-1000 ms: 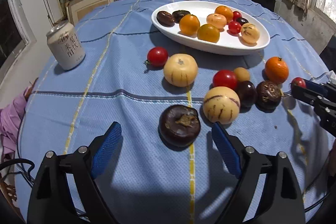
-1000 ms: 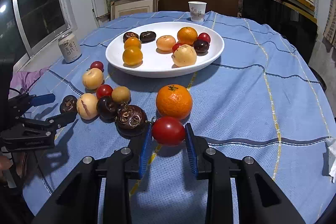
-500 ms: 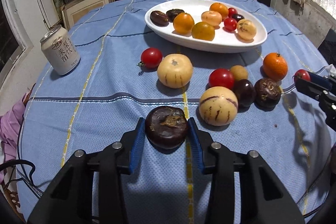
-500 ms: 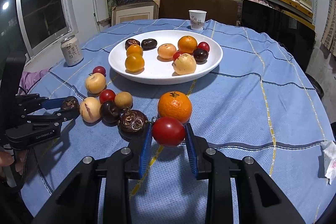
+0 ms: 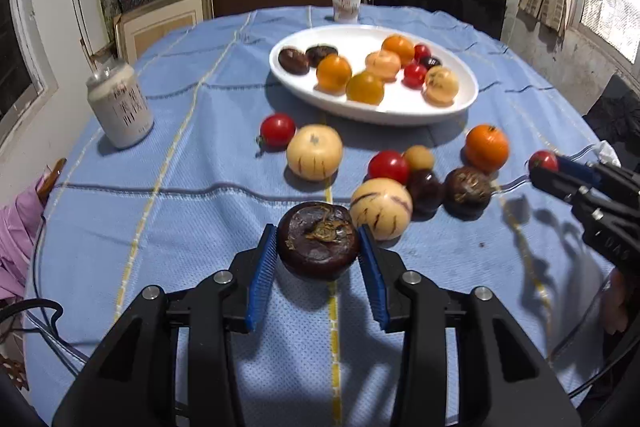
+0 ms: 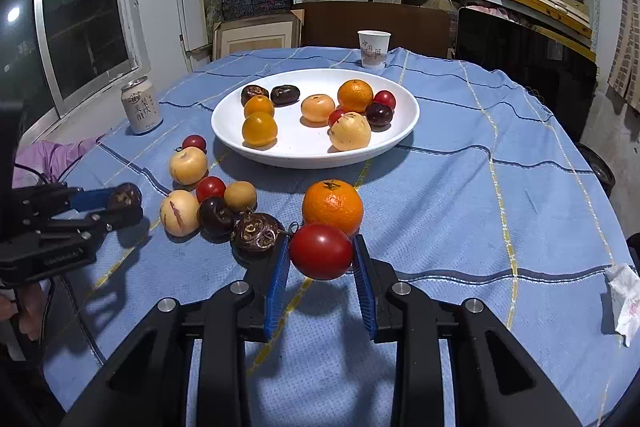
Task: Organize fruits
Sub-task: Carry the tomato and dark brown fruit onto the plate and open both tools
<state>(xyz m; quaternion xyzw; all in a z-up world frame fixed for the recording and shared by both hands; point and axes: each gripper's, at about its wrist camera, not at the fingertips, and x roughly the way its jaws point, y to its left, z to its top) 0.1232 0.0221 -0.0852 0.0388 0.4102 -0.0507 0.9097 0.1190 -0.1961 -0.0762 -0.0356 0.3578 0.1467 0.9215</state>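
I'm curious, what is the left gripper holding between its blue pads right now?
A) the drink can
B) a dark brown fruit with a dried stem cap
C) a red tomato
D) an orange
B: the left gripper is shut on a dark brown fruit, blue pads pressed to both its sides; the red tomato sits in the right gripper instead.

The left gripper (image 5: 318, 253) points forward and down, its blue pads (image 5: 264, 267) pressed on either side of a dark purple fruit (image 5: 318, 241). The right gripper (image 6: 321, 259) is angled the same way, clamped on a red tomato (image 6: 321, 251) between its fingertips. A hand (image 6: 22, 311) grips the left tool from behind.
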